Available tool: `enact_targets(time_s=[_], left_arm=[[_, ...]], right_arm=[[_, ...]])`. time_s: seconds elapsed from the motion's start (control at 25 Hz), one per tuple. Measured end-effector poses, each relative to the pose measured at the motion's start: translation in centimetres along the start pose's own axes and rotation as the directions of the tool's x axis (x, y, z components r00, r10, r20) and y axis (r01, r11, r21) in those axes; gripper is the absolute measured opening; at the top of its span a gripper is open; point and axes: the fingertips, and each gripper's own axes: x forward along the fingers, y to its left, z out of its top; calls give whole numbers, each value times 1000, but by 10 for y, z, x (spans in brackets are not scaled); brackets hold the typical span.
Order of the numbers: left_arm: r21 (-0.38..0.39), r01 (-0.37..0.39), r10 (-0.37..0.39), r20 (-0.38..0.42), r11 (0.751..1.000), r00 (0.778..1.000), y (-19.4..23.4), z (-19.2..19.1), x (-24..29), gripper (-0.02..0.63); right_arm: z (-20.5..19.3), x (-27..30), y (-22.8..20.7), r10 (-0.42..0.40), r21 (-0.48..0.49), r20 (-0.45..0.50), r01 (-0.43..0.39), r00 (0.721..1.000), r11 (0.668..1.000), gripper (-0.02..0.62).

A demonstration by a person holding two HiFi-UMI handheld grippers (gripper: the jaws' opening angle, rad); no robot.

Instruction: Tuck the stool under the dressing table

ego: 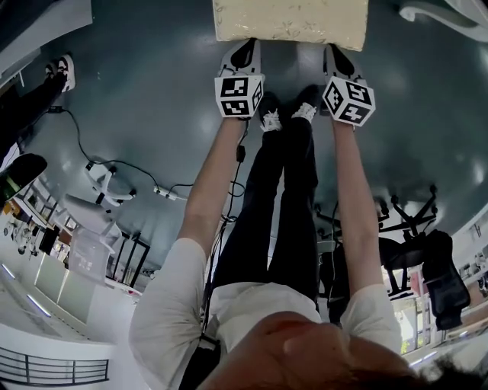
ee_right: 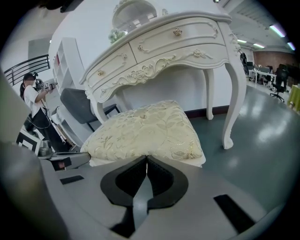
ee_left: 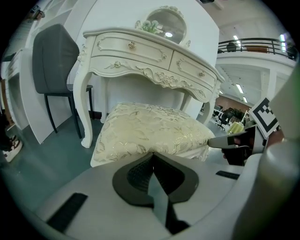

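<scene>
The stool (ego: 290, 19) has a cream, gold-patterned cushion and shows at the top edge of the head view. My left gripper (ego: 245, 52) and right gripper (ego: 335, 59) are both shut, and their tips rest at the cushion's near edge, one toward each end. In the left gripper view the stool (ee_left: 150, 129) stands in front of the white carved dressing table (ee_left: 140, 56), its far part under the table's front, with my left gripper (ee_left: 152, 153) at its edge. In the right gripper view the stool (ee_right: 145, 131) lies below the table (ee_right: 164, 51), and my right gripper (ee_right: 146, 157) meets the cushion.
A grey chair (ee_left: 51, 61) stands left of the table against a white panel. A person with a camera (ee_right: 35, 101) stands far left. Behind me are cables (ego: 114, 179) on the floor and a black office chair (ego: 412, 228). My feet (ego: 290, 110) are between the grippers.
</scene>
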Motion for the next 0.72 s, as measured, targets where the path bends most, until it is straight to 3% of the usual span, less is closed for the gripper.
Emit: enact_targets(time_s=[0.28, 0.44, 0.6, 0.64, 0.72], left_arm=[[-19, 25, -25, -16, 1000, 1000, 3, 10, 15, 15], [4, 40, -40, -36, 999, 999, 7, 16, 25, 15], [5, 43, -42, -79, 999, 996, 8, 21, 33, 15], [3, 37, -37, -92, 999, 995, 10, 23, 33, 15], [-6, 26, -26, -122, 1000, 992, 15, 26, 34, 14]], right_arm=[[10, 11, -6, -10, -13, -13, 10, 1000, 1000, 44], [12, 21, -11, 12, 96, -7, -12, 1000, 995, 43], [-15, 29, -41, -90, 151, -178, 117, 980, 982, 44], [-20, 29, -48, -106, 171, -195, 140, 975, 975, 44], [-14, 28, -49, -94, 193, -141, 120, 986, 974, 44]])
